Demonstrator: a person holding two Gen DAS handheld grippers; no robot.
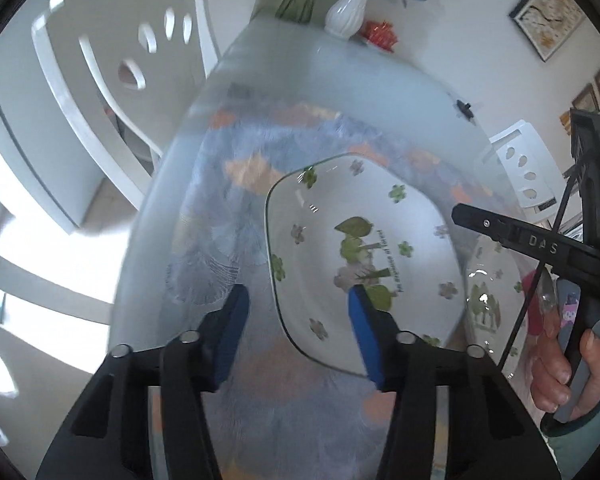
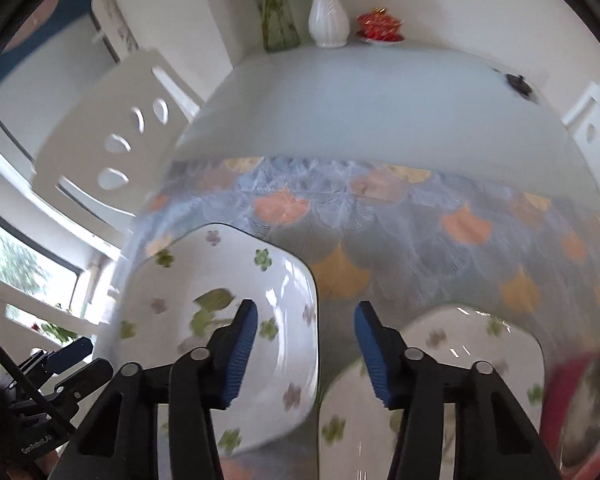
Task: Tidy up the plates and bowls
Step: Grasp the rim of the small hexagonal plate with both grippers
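A pale table (image 2: pixel 360 112) is half covered by a cloth (image 2: pixel 420 240) printed with blue, peach and yellow fan shapes. At the far edge stand a white ribbed vase (image 2: pixel 328 20) of blue flowers and a small red dish (image 2: pixel 380 28). White chairs (image 1: pixel 100 80) flank the table, and framed pictures (image 1: pixel 548 16) hang on the right wall.

Two white squarish plates with rounded corners and green and mauve flower prints lie flat on the cloth: the left plate (image 1: pixel 360 256), with printed trees and a line of text running near to far, and the right plate (image 2: pixel 440 360) just beside it. Neither has a clear long axis.

The left gripper (image 1: pixel 296 332) straddles the left plate's near-left rim, jaws partly open, pads not pressing. The right gripper (image 2: pixel 306 352) hovers over the gap between the plates, partly open, holding nothing. A hand (image 1: pixel 560 360) grips its handle
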